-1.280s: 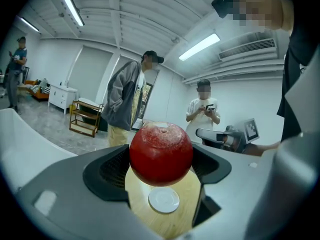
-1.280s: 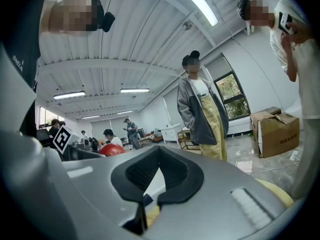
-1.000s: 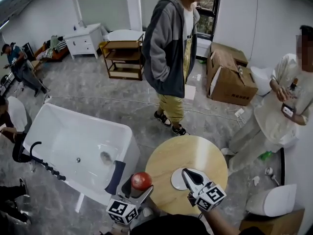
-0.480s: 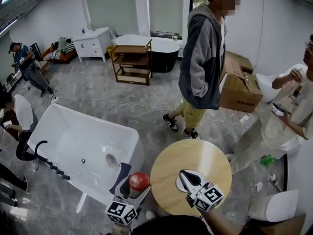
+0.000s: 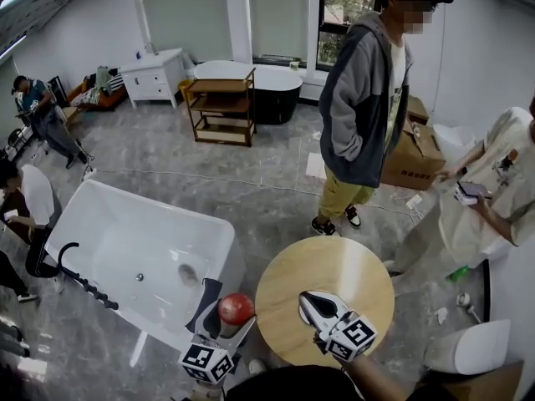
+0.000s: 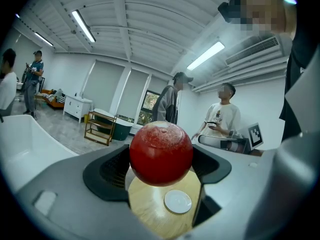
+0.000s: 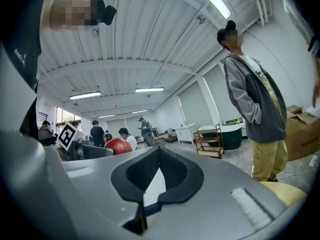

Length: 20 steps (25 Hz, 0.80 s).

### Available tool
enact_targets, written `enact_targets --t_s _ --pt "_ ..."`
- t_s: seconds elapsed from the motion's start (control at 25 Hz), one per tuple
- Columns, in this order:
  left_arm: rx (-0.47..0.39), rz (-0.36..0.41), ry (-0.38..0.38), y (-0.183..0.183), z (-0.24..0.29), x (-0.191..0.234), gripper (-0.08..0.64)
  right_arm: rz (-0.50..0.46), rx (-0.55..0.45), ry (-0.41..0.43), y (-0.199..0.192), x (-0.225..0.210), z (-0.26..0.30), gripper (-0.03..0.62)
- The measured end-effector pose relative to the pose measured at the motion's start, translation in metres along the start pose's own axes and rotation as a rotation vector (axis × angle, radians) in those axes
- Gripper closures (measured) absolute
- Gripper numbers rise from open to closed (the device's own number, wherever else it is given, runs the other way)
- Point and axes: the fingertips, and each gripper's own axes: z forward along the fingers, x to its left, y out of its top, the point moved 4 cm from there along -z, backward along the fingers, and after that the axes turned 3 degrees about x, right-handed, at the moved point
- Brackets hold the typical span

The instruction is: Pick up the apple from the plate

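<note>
A red apple (image 5: 236,307) (image 6: 161,153) is gripped between the jaws of my left gripper (image 5: 235,314) (image 6: 161,159), held in the air just off the left edge of the round wooden table (image 5: 334,261) (image 6: 148,210). In the left gripper view the small white plate (image 6: 178,201) lies bare on the table below the apple. My right gripper (image 5: 309,301) (image 7: 159,154) hangs over the plate with its jaws shut and nothing between them. The apple (image 7: 118,146) also shows at the left of the right gripper view.
A white bathtub (image 5: 138,253) stands left of the table. A person in a grey hoodie (image 5: 361,115) stands behind it, another person (image 5: 493,199) at the right. A cardboard box (image 5: 411,153), a wooden shelf (image 5: 221,107) and a toilet (image 5: 468,345) are around.
The hooded person has stepped right and further from the table. My right gripper drifted slightly left over the plate. The apple stays in my left gripper, about where it was.
</note>
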Motion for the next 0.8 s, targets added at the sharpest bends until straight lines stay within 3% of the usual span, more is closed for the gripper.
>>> enact_targets --t_s 0.8 --pt "0.017 0.011 -0.055 0.002 0.013 -0.021 0.167 0.013 -0.012 -0.054 0.006 -0.005 -0.024 0.586"
